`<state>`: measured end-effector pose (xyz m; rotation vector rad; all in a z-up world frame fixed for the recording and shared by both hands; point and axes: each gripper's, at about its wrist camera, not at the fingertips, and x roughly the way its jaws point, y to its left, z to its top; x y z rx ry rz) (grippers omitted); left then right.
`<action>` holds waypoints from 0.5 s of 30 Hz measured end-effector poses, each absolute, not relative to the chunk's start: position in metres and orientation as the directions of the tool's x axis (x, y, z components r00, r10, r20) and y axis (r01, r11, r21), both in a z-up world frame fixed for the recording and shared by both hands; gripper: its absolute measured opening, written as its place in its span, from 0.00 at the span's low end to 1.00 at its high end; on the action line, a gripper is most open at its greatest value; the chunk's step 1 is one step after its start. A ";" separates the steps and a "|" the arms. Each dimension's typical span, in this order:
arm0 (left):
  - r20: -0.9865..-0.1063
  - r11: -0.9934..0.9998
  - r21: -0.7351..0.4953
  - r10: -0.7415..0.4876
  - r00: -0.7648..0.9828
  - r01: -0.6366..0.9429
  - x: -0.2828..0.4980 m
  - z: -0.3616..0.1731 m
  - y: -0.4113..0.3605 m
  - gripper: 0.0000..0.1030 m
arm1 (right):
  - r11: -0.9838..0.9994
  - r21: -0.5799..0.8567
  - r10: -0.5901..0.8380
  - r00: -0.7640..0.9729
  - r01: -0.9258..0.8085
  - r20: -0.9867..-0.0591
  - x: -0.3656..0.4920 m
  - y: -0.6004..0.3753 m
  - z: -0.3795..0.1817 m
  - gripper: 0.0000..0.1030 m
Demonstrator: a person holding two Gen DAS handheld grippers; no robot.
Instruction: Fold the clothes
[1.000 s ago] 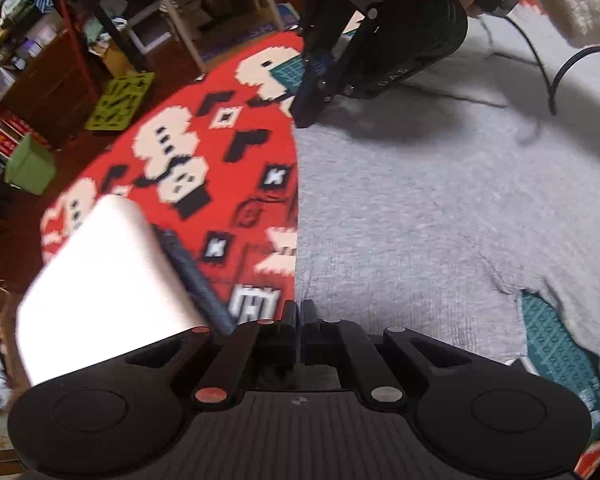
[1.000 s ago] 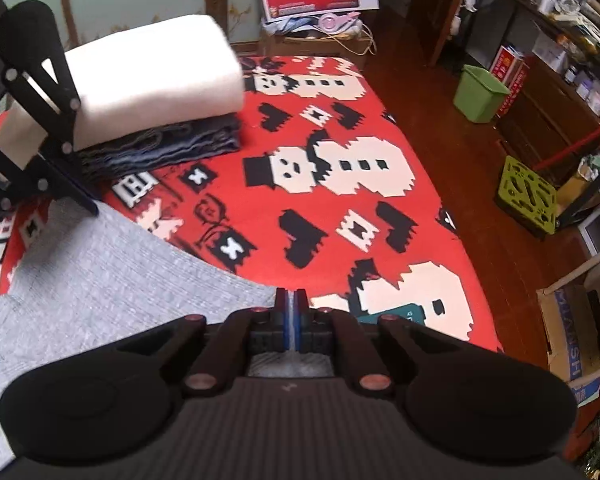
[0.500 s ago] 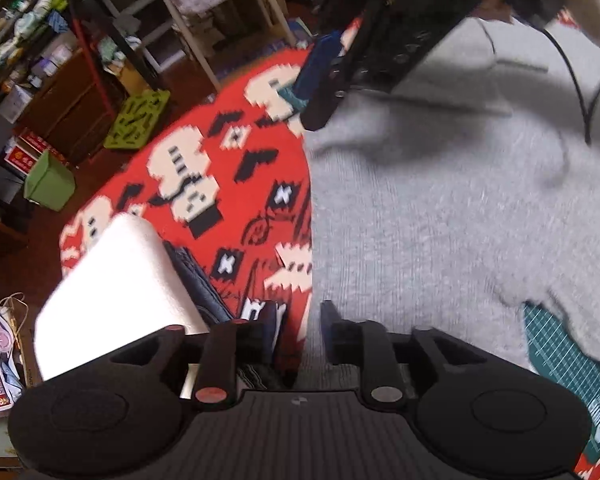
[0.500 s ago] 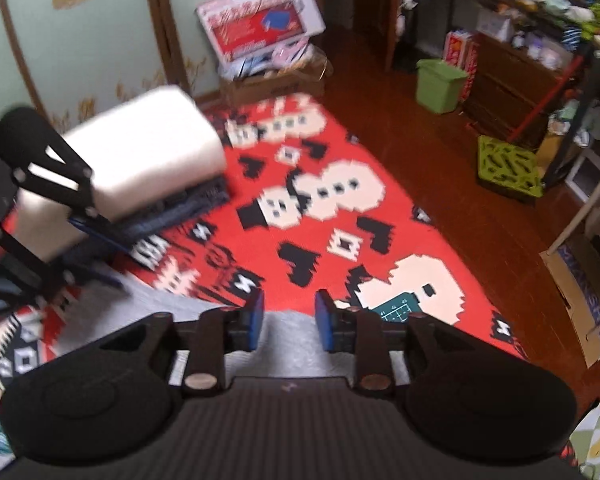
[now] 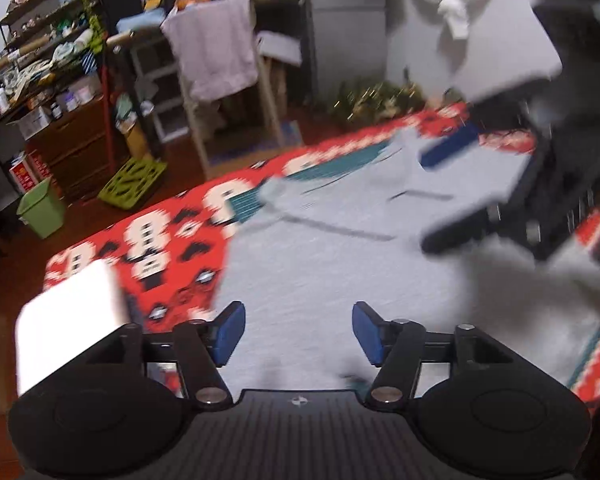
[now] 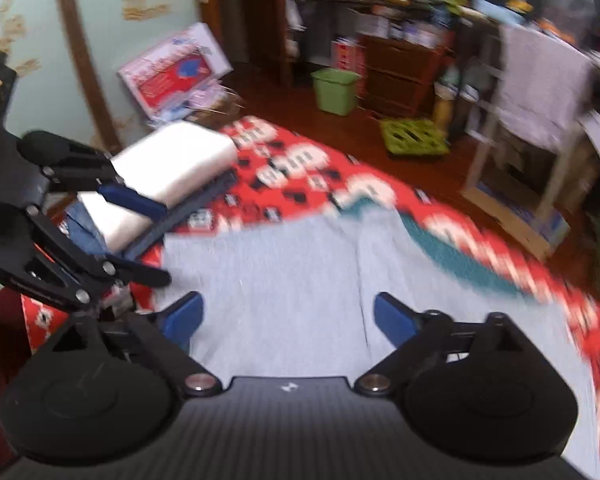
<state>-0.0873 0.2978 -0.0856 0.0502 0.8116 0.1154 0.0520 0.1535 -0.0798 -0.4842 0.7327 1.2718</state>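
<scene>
Left wrist view: the left gripper [image 5: 298, 332] has its jaws spread wide, blue pads [image 5: 229, 330] apart with nothing between them, hanging over the grey garment [image 5: 340, 264]. The garment lies flat on the red patterned blanket [image 5: 160, 256], its left edge running straight up from near the left pad. Across it, at the right, the right gripper [image 5: 448, 196] shows, blurred, jaws parted and empty too. At lower left sits a folded white item [image 5: 66, 328] on the blanket, just beside the garment's edge. A green bin [image 5: 40, 208] stands on the wooden floor beyond the blanket; what it holds cannot be seen.

Right wrist view: the right gripper [image 6: 288, 316] is wide open over the same grey garment [image 6: 284, 276], holding nothing. The left gripper [image 6: 140, 236] reaches in from the left, jaws apart. Behind it a folded white item [image 6: 176, 168] rests atop a dark folded piece [image 6: 188, 208], a stack just off the garment's far-left corner. The garment's far edge meets bare red blanket [image 6: 300, 176], with open blanket beyond toward the floor.
</scene>
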 end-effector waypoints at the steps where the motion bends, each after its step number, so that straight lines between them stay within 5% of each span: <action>1: -0.708 0.994 0.084 0.113 0.697 -0.076 -0.088 -0.087 0.288 0.57 | 0.269 0.063 0.675 0.141 -0.961 -0.725 0.046 0.140 -0.083 0.99; 15: -0.670 0.989 -0.061 0.062 0.740 -0.138 -0.074 -0.137 0.185 0.63 | 0.724 -0.031 0.458 0.514 -0.689 -0.725 -0.008 -0.005 -0.139 1.00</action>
